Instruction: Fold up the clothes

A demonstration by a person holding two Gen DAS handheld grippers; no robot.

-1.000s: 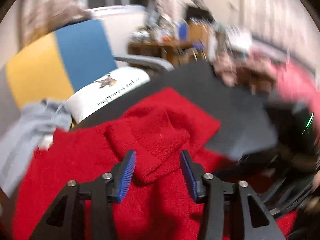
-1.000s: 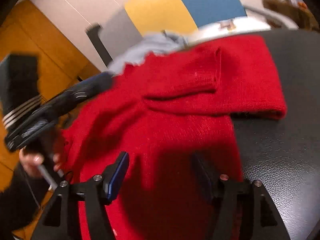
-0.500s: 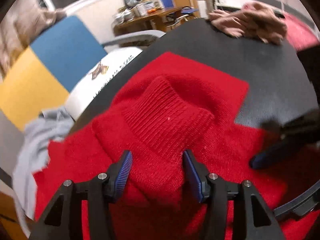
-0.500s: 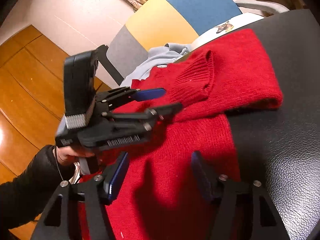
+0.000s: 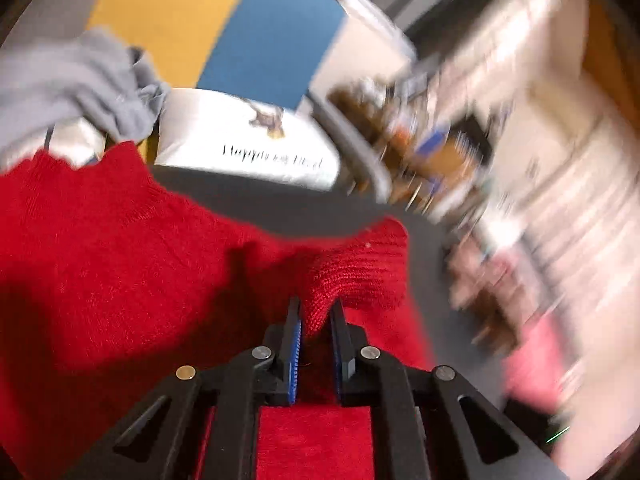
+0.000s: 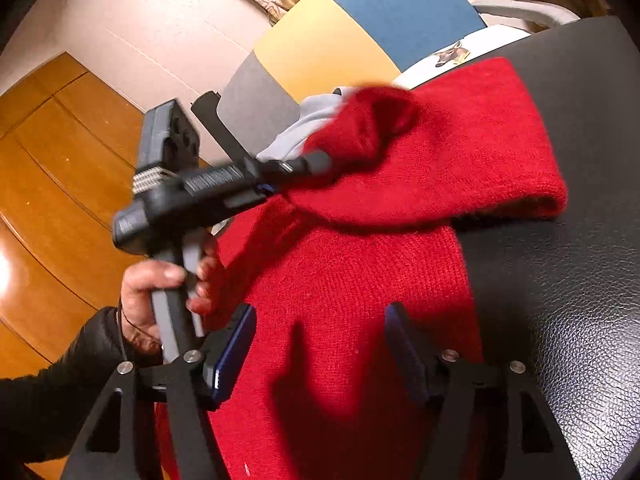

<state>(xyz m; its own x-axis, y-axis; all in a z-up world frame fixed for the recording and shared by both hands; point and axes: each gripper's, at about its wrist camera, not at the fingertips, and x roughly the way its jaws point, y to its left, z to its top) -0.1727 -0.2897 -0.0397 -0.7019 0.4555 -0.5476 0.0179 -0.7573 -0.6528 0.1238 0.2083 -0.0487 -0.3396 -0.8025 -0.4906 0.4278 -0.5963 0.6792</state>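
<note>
Left wrist view: left gripper (image 5: pixel 316 316), jaws clenched on ribbed cuff of red knitted sweater (image 5: pixel 120 264), lower centre, over black leather table (image 5: pixel 256 196).

Right wrist view: right gripper (image 6: pixel 320 344), jaws released, above sweater (image 6: pixel 360 288) at centre; left gripper (image 6: pixel 316 162) lifts the cuff, upper centre.

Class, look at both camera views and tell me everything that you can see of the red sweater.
The red sweater is a fuzzy knit with a ribbed cuff or collar. It lies spread over a black leather-like surface, one part folded over into a thick roll at the far side. The left gripper has its jaws shut on the ribbed part and lifts it. The right gripper hovers open above the body. A grey garment lies beyond it.
</note>
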